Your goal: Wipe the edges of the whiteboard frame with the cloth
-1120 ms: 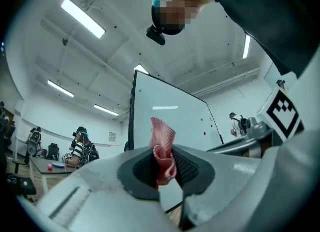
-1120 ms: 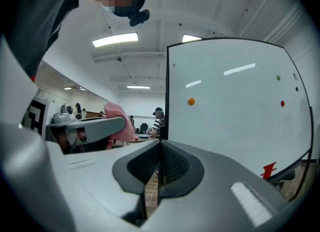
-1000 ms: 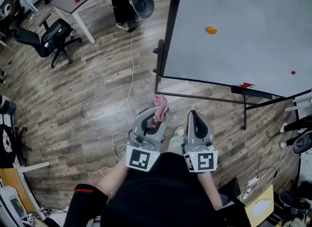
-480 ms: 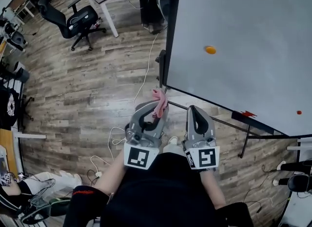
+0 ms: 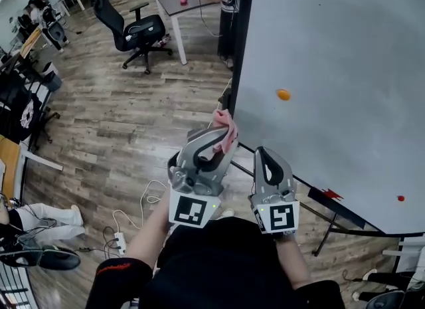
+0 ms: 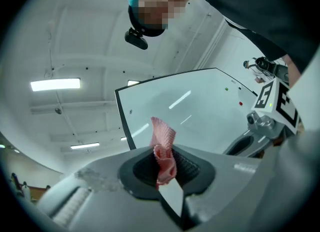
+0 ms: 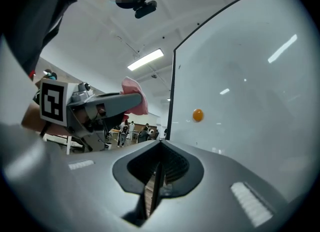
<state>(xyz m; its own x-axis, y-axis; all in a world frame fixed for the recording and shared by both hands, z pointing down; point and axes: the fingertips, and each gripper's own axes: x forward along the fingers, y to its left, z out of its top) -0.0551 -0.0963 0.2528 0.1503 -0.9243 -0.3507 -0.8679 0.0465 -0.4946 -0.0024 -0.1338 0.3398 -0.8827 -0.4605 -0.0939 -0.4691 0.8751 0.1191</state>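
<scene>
The whiteboard [image 5: 339, 68] fills the right of the head view, and its dark left frame edge [image 5: 240, 55] runs down toward my grippers. The pink cloth [image 5: 227, 130] sticks out of my left gripper [image 5: 222, 143], which is shut on it just left of that edge. In the left gripper view the cloth [image 6: 163, 151] stands up between the jaws with the board's frame [image 6: 124, 121] behind it. My right gripper [image 5: 264, 161] is shut with nothing in it, held below the board's face. The right gripper view has the frame edge [image 7: 172, 96] and the cloth [image 7: 135, 95].
An orange magnet [image 5: 283, 94] and a red dot [image 5: 400, 199] sit on the board. The board's stand bar [image 5: 332, 218] runs along the floor. A black office chair [image 5: 133, 32] and a desk [image 5: 179, 2] stand at the back left. Cables [image 5: 143, 198] lie on the wooden floor.
Both grippers have risen toward the board's left frame edge, the left one carrying the cloth higher. My view has swung, so the board now looks more upright and nearer.
</scene>
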